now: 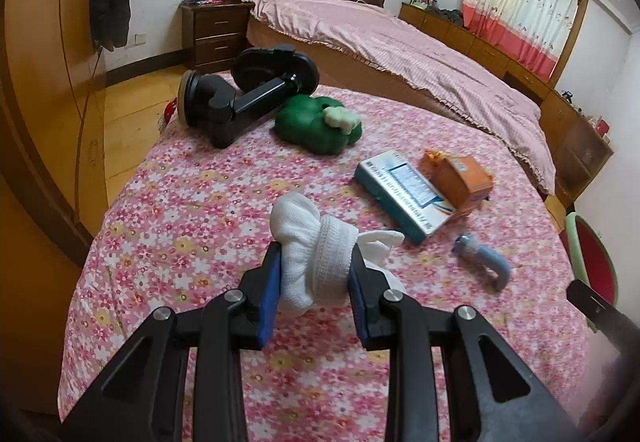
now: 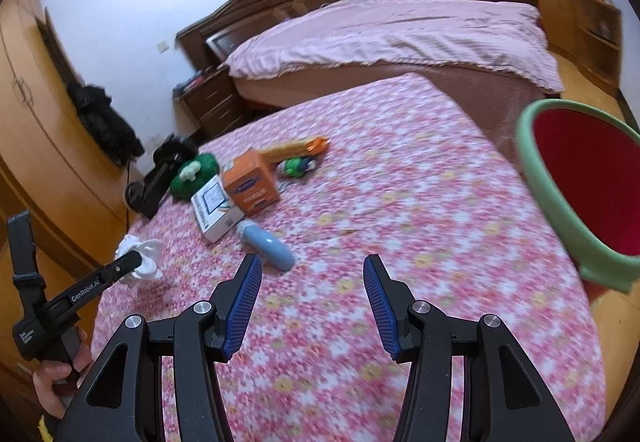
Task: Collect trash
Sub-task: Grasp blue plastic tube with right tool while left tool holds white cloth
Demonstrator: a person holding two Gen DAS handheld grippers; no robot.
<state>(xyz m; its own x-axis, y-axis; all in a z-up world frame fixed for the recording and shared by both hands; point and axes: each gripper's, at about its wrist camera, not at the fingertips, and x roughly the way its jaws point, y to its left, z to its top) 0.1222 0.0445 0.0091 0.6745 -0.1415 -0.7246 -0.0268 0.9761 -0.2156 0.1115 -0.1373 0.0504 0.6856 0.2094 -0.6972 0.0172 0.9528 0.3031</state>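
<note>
My left gripper (image 1: 316, 262) is shut on a crumpled white tissue wad (image 1: 308, 242) and holds it just above the pink floral bedspread (image 1: 192, 209). In the right wrist view the left gripper (image 2: 132, 262) and the tissue wad (image 2: 138, 252) show at the far left. My right gripper (image 2: 312, 282) is open and empty above the bedspread (image 2: 400, 201). A green bin with a red inside (image 2: 580, 185) stands at the bed's right edge; its rim also shows in the left wrist view (image 1: 592, 262). A blue tube (image 1: 484, 258) (image 2: 266, 246) lies just ahead of my right gripper.
On the bedspread lie a white-teal box (image 1: 400, 189) (image 2: 216, 209), an orange box (image 1: 460, 177) (image 2: 250, 181), a green plush (image 1: 316, 121) (image 2: 192, 173), a black suction mount (image 1: 240, 93) (image 2: 156, 181), an orange wrapper (image 2: 296, 147) and a small green item (image 2: 296, 165). A second bed (image 1: 400, 49) stands behind.
</note>
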